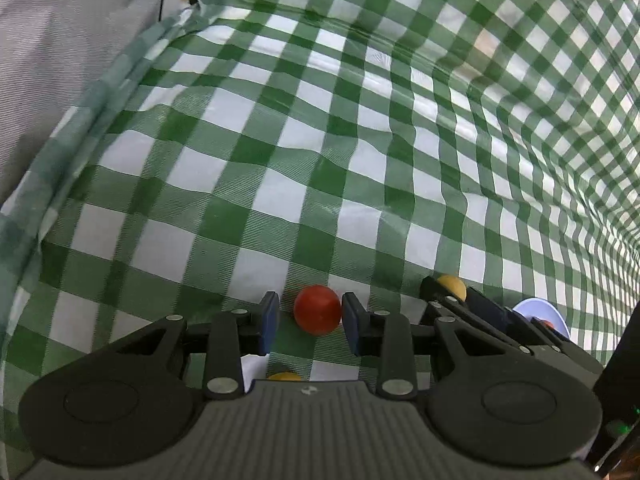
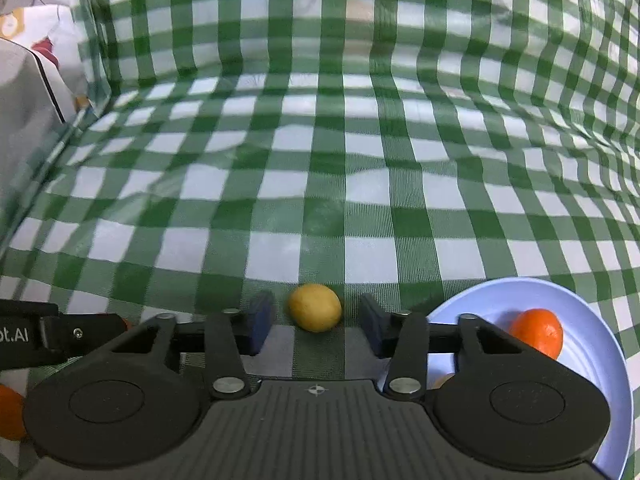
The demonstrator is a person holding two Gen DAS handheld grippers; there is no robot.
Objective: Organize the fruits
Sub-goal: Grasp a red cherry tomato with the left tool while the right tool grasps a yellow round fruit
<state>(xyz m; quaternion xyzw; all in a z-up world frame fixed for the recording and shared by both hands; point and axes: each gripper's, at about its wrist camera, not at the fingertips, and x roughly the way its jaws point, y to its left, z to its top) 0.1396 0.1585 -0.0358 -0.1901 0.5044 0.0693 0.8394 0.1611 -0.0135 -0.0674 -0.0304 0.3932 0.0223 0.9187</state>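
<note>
A red round fruit (image 1: 317, 309) lies on the green checked cloth (image 1: 320, 160) between the blue pads of my left gripper (image 1: 310, 305). The right pad is at the fruit's edge and the left pad stands off it, so the gripper is open. A yellow fruit (image 2: 315, 307) lies between the pads of my right gripper (image 2: 315, 304), with a gap on each side; this gripper is also open. The right gripper and the yellow fruit (image 1: 452, 286) also show in the left wrist view, just right of my left gripper.
A pale blue bowl (image 2: 520, 290) at the right holds an orange fruit (image 2: 538, 332) and a pale item half hidden by the gripper. Another orange fruit (image 2: 10, 412) lies at the lower left, and a second yellow fruit (image 1: 284, 376) under the left gripper. The cloth rises like a wall behind.
</note>
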